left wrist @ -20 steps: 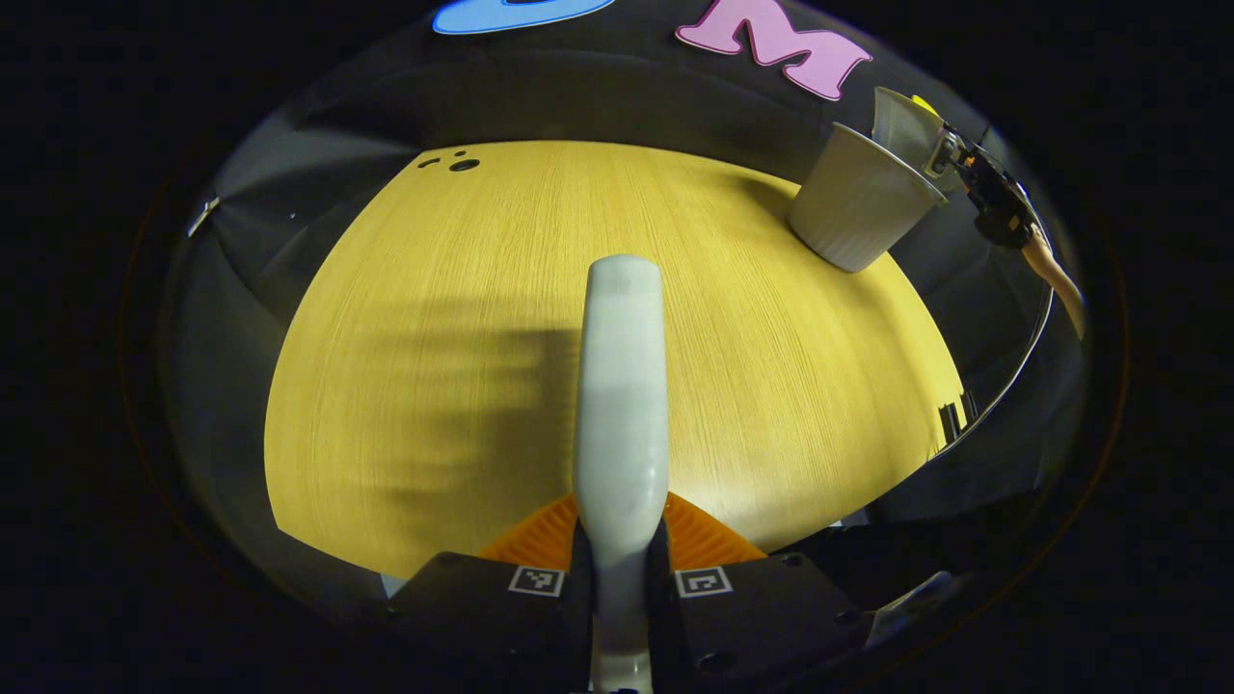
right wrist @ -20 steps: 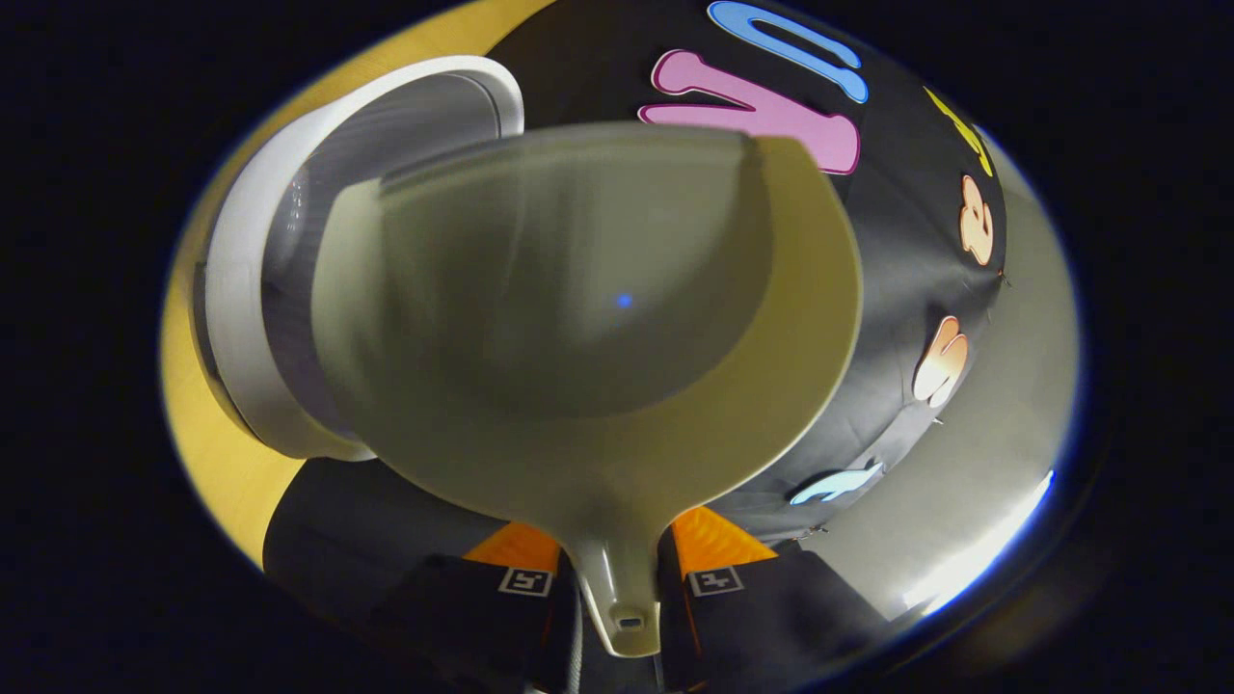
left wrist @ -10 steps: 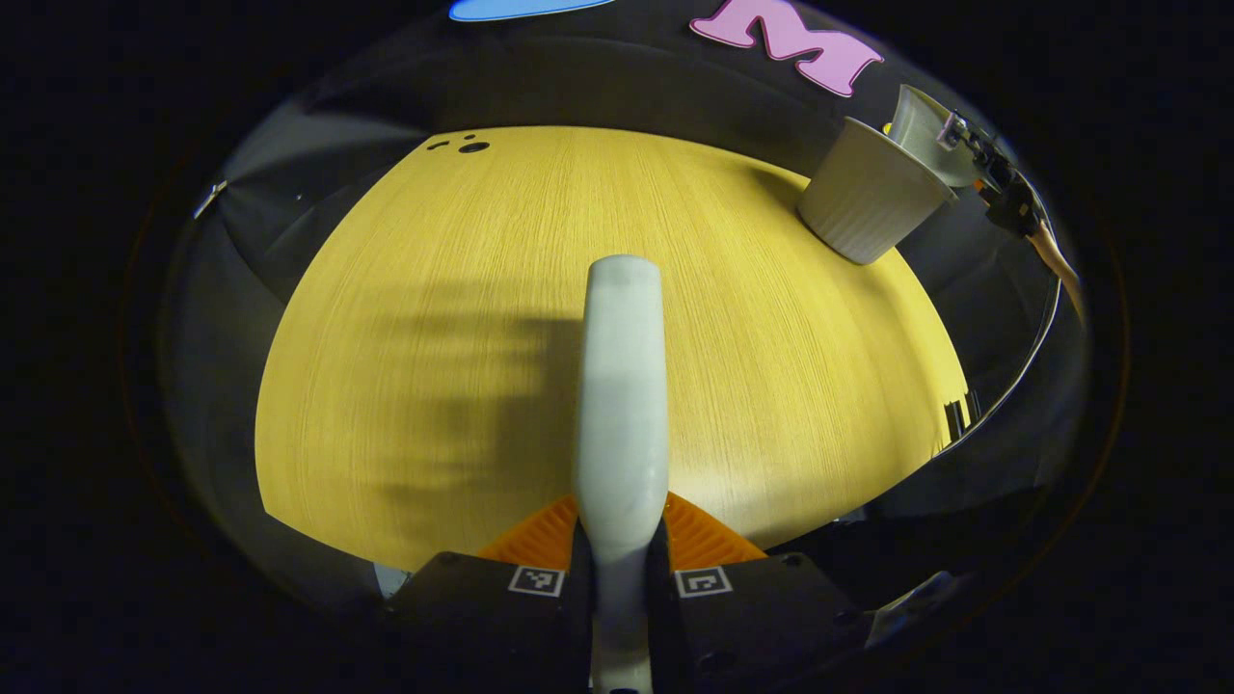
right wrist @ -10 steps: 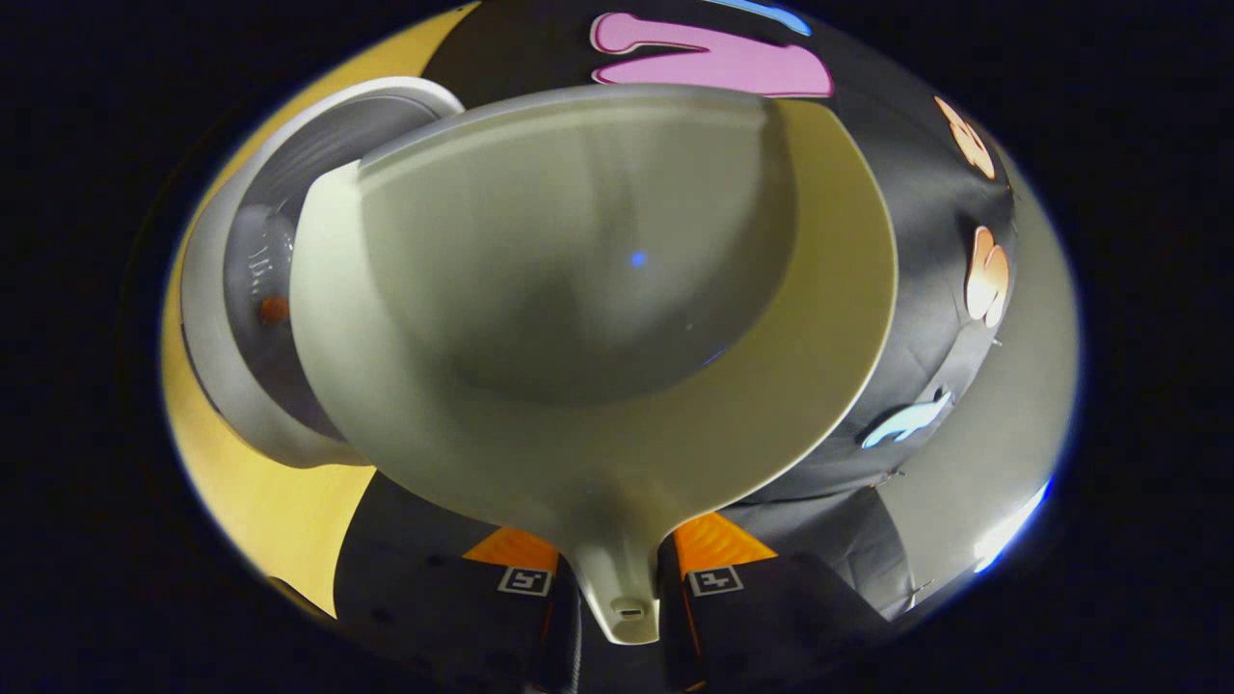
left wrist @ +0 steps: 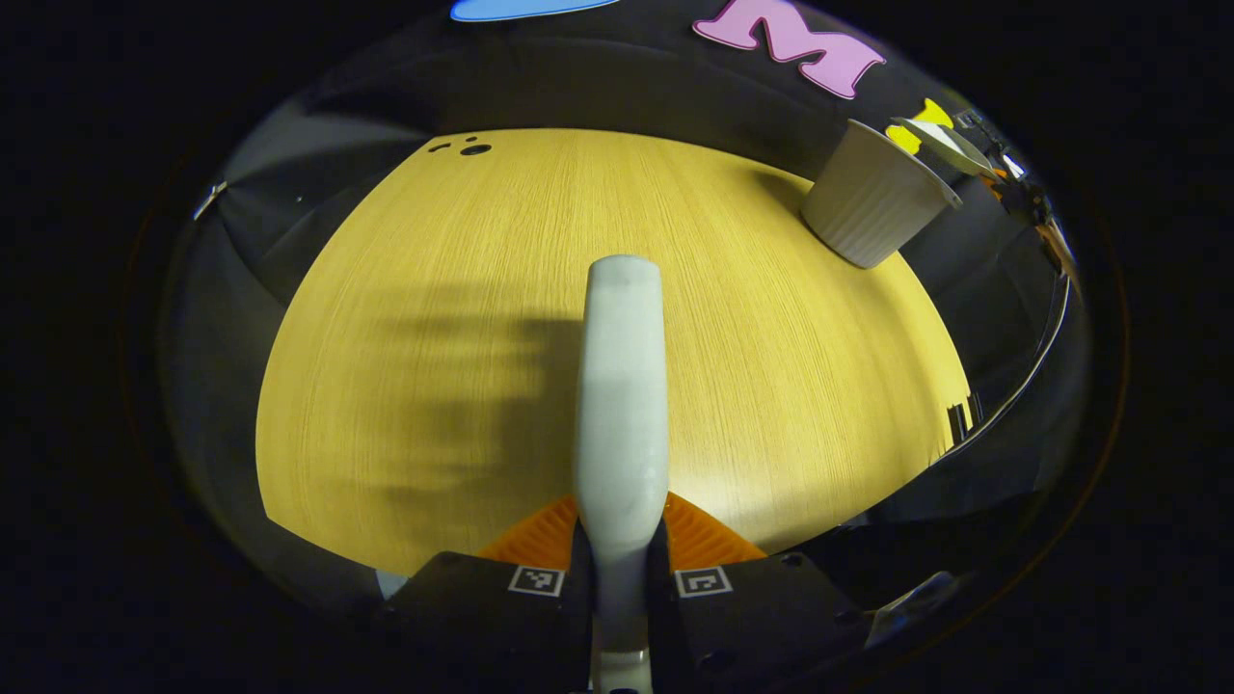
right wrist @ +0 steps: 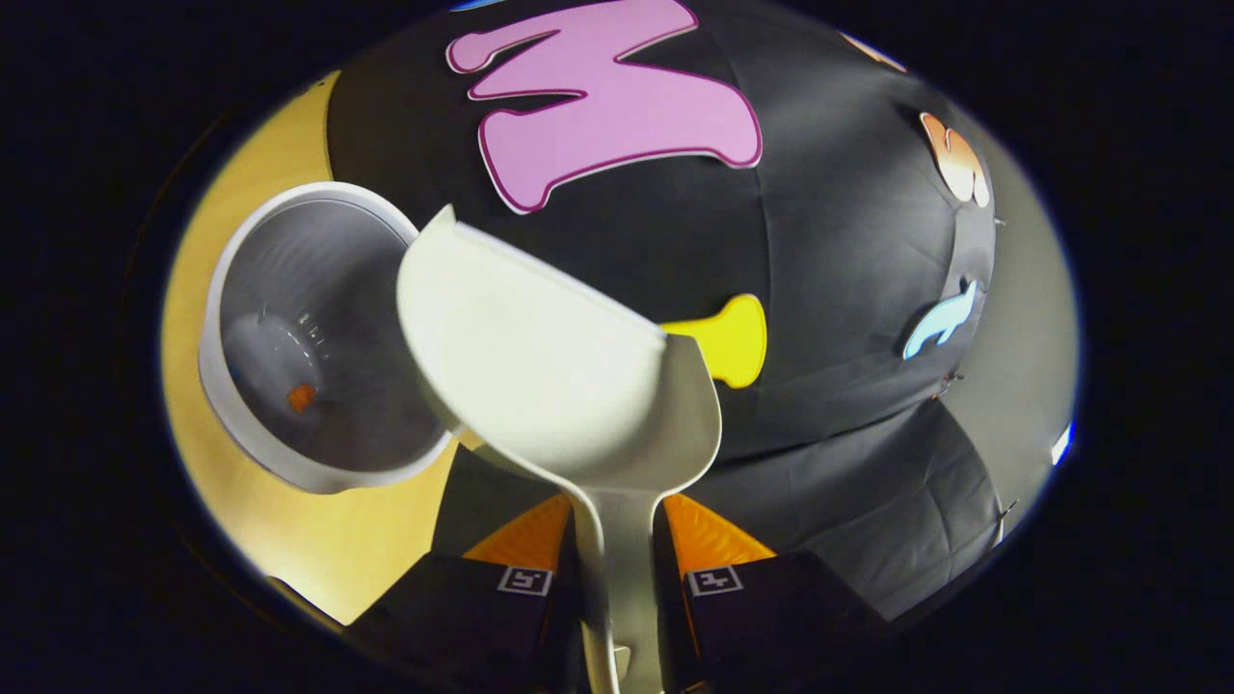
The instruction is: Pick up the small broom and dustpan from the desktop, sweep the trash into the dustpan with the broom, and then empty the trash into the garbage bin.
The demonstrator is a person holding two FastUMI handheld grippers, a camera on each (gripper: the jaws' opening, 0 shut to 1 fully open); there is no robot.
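Note:
My left gripper (left wrist: pixel 619 559) is shut on the pale broom (left wrist: pixel 622 386), which points forward above the yellow wooden desktop (left wrist: pixel 463 289). My right gripper (right wrist: pixel 617 569) is shut on the handle of the cream dustpan (right wrist: pixel 549 376), held tilted beside the rim of the white ribbed garbage bin (right wrist: pixel 289 337). An orange scrap (right wrist: pixel 302 396) lies at the bin's bottom. In the left gripper view the bin (left wrist: pixel 872 202) stands at the desk's far right corner, with the dustpan (left wrist: pixel 950 145) and the hand-held right gripper (left wrist: pixel 1027 198) just behind it.
Small dark holes (left wrist: pixel 468 149) mark the desktop's far left edge. The black cloth wall rises right behind the bin. The desk's right edge (left wrist: pixel 950 405) drops to a dark floor.
The dustpan has swung from facing into the bin to a sideways tilt beside its rim, exposing the bin's inside with the orange scrap. The broom has stayed nearly still.

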